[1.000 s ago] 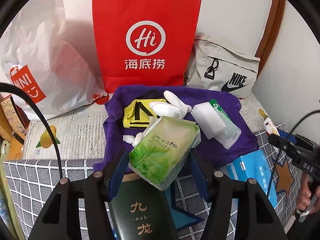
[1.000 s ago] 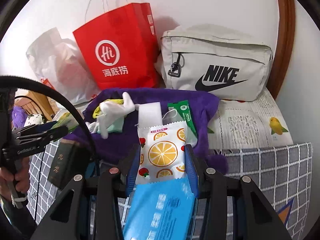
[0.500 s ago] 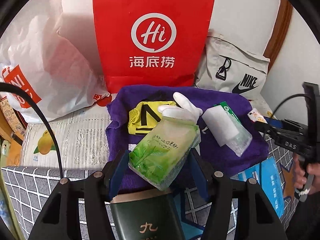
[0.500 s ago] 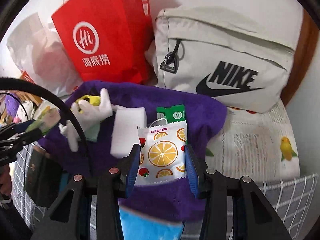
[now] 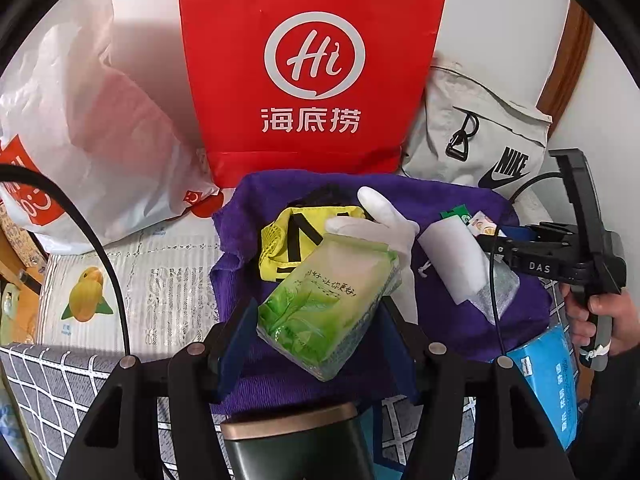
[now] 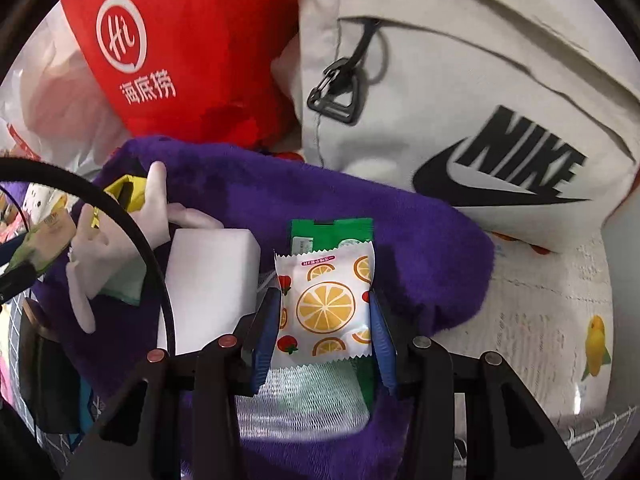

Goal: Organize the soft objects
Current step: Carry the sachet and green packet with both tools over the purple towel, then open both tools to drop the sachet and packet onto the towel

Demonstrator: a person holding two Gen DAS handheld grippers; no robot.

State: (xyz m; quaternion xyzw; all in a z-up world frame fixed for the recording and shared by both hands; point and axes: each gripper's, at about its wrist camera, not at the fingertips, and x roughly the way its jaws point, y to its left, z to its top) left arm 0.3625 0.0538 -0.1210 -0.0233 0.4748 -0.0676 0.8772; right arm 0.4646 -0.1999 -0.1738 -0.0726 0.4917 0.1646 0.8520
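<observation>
A red Haidilao paper bag [image 5: 312,68] stood upright against the wall, with a white plastic shopping bag [image 5: 92,128] slumped to one side of it and a grey Nike bag [image 6: 460,100] leaning on the other; they looked parked at the back to leave the bed surface free as a work area. In front of them a purple towel [image 6: 400,232] lay spread over the fruit-print sheet [image 5: 132,280], and it appeared to serve as the gathering spot, since the soft items were all heaped on it: a yellow mesh garment [image 5: 288,244], a white glove [image 5: 384,224], a white sponge block [image 6: 212,276] and a mesh pouch with a green packet [image 6: 332,232] lying partly under it.

The left gripper [image 5: 320,336] carried a green tea-print tissue pack [image 5: 324,308] above the near edge of the towel, tilted so that one corner hung down. Its blue pads [image 5: 236,344] stood moderately apart, spread just enough to squeeze the pack's sides, which probably explained the skewed hang of a soft, yielding bundle.

The right gripper [image 6: 326,320] held an orange-slice-print sachet [image 6: 326,308] upright over the mesh pouch, right beside the sponge block. Its fingers [image 6: 266,332] were drawn narrower, pressing the sachet's two crimped sides, and the packet sat straight between them. Judging by the position, both items were about to be set down on the towel with the rest.

A dark green box [image 5: 296,444] and a blue pack [image 5: 556,376] lay on the checked cover, off the towel.
</observation>
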